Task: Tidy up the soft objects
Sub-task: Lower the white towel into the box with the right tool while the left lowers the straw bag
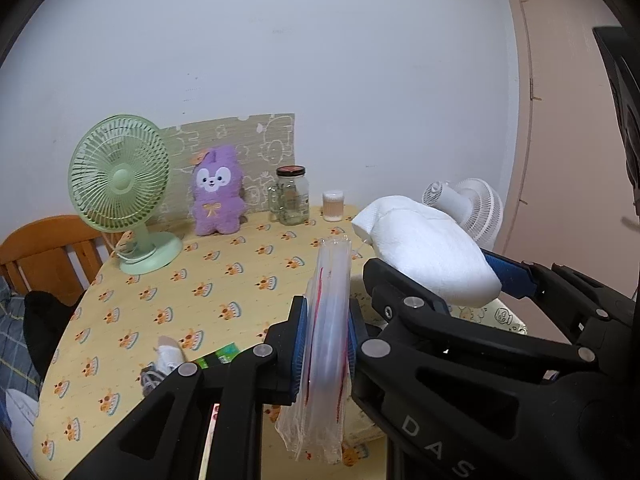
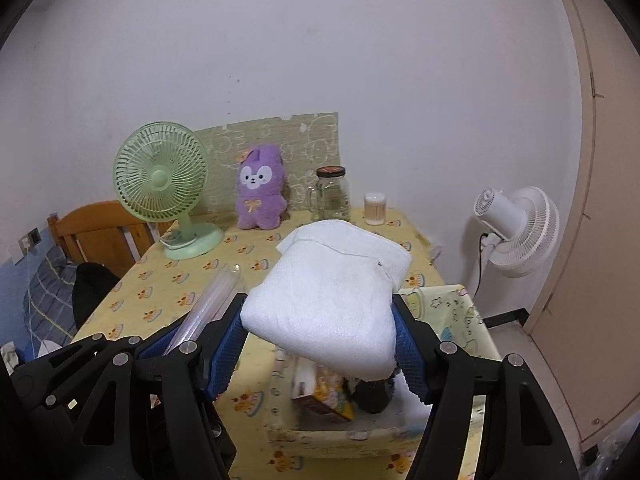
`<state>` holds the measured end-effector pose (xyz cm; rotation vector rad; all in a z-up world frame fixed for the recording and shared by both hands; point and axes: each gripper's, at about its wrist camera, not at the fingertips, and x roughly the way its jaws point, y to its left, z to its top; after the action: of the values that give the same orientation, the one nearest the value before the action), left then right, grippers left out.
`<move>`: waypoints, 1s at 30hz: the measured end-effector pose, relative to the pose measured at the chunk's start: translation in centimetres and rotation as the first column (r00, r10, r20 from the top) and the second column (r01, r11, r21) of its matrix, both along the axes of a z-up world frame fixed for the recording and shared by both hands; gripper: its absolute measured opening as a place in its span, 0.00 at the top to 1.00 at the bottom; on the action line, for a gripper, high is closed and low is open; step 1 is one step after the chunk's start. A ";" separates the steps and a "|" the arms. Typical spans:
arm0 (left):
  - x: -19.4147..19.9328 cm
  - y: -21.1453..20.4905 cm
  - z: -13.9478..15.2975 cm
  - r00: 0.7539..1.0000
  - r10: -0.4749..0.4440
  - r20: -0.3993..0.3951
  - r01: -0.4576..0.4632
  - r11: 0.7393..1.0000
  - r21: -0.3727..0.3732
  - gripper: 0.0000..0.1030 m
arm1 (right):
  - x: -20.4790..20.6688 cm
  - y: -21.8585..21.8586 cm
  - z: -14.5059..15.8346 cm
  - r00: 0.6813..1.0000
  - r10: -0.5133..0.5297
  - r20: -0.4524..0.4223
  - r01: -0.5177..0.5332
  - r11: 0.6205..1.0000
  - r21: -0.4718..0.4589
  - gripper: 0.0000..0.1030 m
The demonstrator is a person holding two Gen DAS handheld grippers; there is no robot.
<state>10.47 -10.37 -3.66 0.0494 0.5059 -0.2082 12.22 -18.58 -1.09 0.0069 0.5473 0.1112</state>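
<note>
Pinching a folded white towel point(image 2: 332, 300) between its blue pads, the right claw point(image 2: 324, 344) holds it just above the open storage box point(image 2: 460, 312), while the left claw point(image 1: 324, 344) squeezes a clear zip bag point(image 1: 326, 340).

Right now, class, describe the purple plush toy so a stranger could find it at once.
Start at the table with the yellow patterned cloth and look to its far edge by the wall. Between the green fan and the glass jar sits the purple plush toy, the only furry thing there, with a white face.
</note>
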 end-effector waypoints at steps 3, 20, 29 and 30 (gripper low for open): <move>0.2 -0.7 0.0 1.000 -0.009 0.001 0.009 1.000 0.002 0.83 | 0.2 -0.8 -0.1 1.000 -0.009 0.001 0.009 1.000 0.002 0.31; 2.1 -4.1 -0.8 0.998 -0.055 -0.015 0.054 0.999 -0.004 0.83 | 1.5 -4.7 -0.9 0.999 -0.050 -0.007 0.050 0.999 -0.001 0.31; 3.7 -6.0 -1.9 0.996 -0.080 -0.043 0.081 0.997 0.011 0.82 | 2.8 -6.9 -2.3 0.996 -0.079 -0.032 0.079 0.997 0.008 0.31; 3.9 -6.2 -2.1 0.995 -0.084 -0.049 0.085 0.996 0.010 0.82 | 2.9 -7.2 -2.5 0.996 -0.082 -0.036 0.083 0.997 0.008 0.31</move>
<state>14.37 -16.54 -5.77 0.0778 0.5536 -0.2895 15.12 -25.76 -3.59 0.0406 0.5812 0.0331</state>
